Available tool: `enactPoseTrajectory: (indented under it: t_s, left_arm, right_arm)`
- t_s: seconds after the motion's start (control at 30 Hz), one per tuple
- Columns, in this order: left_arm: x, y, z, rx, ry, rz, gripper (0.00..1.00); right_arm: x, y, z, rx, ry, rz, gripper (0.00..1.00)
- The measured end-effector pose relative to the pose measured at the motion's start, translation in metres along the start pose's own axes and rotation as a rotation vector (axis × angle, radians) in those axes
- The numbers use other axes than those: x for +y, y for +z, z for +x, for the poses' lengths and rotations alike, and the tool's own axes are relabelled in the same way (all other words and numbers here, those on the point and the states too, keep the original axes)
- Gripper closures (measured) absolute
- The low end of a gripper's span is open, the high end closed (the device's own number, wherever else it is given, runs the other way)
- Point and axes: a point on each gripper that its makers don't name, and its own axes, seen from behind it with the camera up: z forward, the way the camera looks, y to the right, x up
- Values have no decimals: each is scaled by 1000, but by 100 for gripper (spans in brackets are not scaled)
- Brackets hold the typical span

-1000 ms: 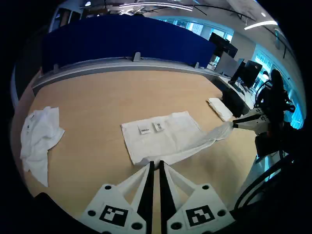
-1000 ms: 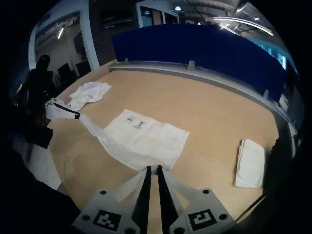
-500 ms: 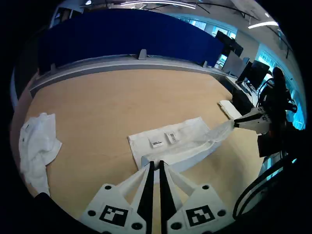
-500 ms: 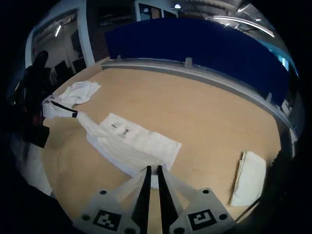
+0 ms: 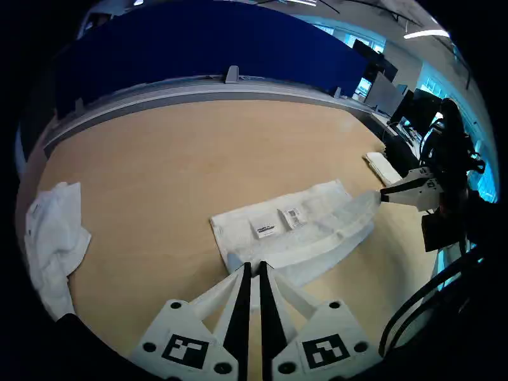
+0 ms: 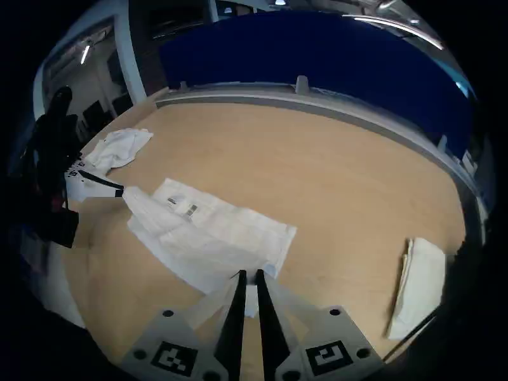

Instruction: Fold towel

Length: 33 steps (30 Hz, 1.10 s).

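A white towel (image 5: 298, 228) with two small labels (image 5: 279, 222) lies on the wooden table (image 5: 159, 152), its near edge lifted and draped over the rest. My left gripper (image 5: 251, 267) is shut on one near corner. The right gripper (image 5: 381, 197), held by a hand off to the right, pinches the other near corner. In the right gripper view the towel (image 6: 209, 232) spreads ahead, with my right gripper (image 6: 249, 274) shut on its corner and the left gripper (image 6: 119, 192) holding the far-left corner.
A crumpled white cloth (image 5: 54, 241) (image 6: 117, 146) lies at one end of the table. A folded white towel (image 5: 383, 166) (image 6: 419, 279) sits near the opposite end. A blue partition (image 5: 190, 57) runs along the far edge. Monitors and a chair stand beyond the table's end.
Both grippers have carried the towel's near edge forward over the flat part, so the lifted strip now overlaps more of the towel. The labels sit closer to the fold.
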Motion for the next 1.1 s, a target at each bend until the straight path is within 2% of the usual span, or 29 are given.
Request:
enactPoseTrajectory:
  t_s: [0.47,0.67,0.93,1.0,1.1]
  left_arm:
    - [-16,27,1,-24,-7,13,91]
    - [-23,35,1,-36,-19,18,91]
    - [-30,44,6,-28,-3,38,88]
    - [-33,45,8,-26,-1,48,83]
    - [-37,46,11,-19,1,66,70]
  right_arm:
    - [12,26,8,4,47,-21,88]
    - [16,35,9,-6,41,-30,88]
    - [22,43,11,1,26,-58,84]
    - [24,44,11,4,19,-70,81]
    - [28,46,13,14,7,-93,61]
